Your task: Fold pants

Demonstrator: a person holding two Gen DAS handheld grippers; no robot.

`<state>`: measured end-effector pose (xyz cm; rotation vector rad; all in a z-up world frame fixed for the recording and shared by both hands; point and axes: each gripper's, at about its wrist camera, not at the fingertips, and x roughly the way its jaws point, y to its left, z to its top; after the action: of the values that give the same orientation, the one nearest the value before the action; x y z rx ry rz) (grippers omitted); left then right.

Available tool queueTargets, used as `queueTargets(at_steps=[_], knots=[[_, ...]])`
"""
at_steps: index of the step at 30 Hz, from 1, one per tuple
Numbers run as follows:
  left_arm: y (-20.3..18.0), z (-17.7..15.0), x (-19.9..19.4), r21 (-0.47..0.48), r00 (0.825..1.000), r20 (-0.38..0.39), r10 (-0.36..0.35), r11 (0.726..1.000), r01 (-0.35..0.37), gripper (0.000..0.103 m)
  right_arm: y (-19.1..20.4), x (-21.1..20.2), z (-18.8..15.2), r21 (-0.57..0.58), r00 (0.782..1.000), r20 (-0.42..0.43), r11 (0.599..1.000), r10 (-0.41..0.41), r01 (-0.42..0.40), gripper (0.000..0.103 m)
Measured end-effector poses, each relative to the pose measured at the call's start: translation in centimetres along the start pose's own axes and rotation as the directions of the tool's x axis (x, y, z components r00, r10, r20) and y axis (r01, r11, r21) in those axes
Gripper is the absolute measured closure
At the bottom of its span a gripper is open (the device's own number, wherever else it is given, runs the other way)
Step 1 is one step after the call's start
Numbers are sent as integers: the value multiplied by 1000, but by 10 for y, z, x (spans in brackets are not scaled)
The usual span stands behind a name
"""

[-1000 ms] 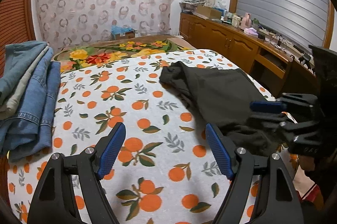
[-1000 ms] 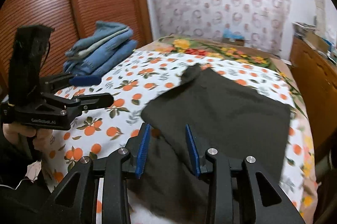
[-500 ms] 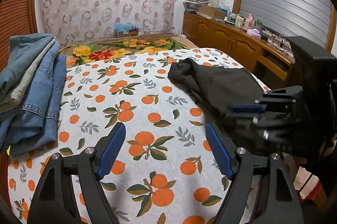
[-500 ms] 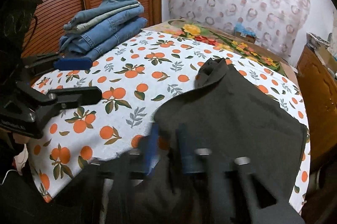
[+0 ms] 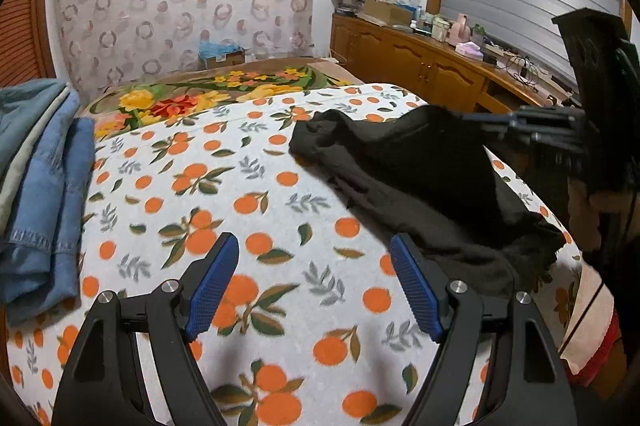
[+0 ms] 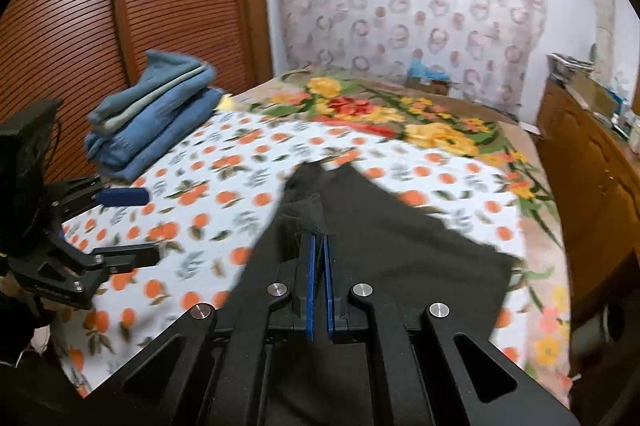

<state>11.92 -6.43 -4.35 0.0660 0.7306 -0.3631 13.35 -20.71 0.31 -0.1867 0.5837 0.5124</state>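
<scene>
Black pants [image 5: 420, 178] lie on the right side of the orange-print bed cover [image 5: 248, 210]. My right gripper [image 6: 319, 246] is shut on a bunched edge of the black pants [image 6: 384, 234] and lifts it above the bed. In the left wrist view the right gripper [image 5: 520, 124] shows at the right, holding the raised cloth. My left gripper [image 5: 314, 282] is open and empty over the bed cover, to the left of the pants. It also shows in the right wrist view [image 6: 124, 222] at the left.
A stack of folded blue jeans [image 5: 36, 178] sits at the bed's left edge, also in the right wrist view [image 6: 152, 110]. A wooden cabinet [image 5: 420, 66] with clutter runs along the right. A slatted wooden wardrobe [image 6: 120, 6] stands behind the jeans.
My right gripper closed on the pants edge and lifted it up off the bed. The left gripper stayed open and shifted slightly over the cover.
</scene>
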Motion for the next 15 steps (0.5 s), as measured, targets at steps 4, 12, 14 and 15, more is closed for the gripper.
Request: queueTargets(at_steps=[4, 12, 14, 15], knots=[[-6, 11, 8, 8, 1000, -2, -9, 1000, 9, 24, -31, -7, 2, 35, 999, 14, 998, -51, 51, 99], [-12, 28, 28, 20, 1000, -16, -6, 1000, 6, 24, -66, 6, 3, 79, 992, -15, 989, -126, 127, 99], [-13, 32, 33, 21, 1000, -22, -4, 1000, 4, 24, -71, 10, 3, 88, 990, -23, 986, -136, 138, 99], [-13, 34, 36, 21, 1000, -27, -3, 1000, 4, 24, -73, 13, 3, 93, 989, -28, 985, -142, 144, 99]])
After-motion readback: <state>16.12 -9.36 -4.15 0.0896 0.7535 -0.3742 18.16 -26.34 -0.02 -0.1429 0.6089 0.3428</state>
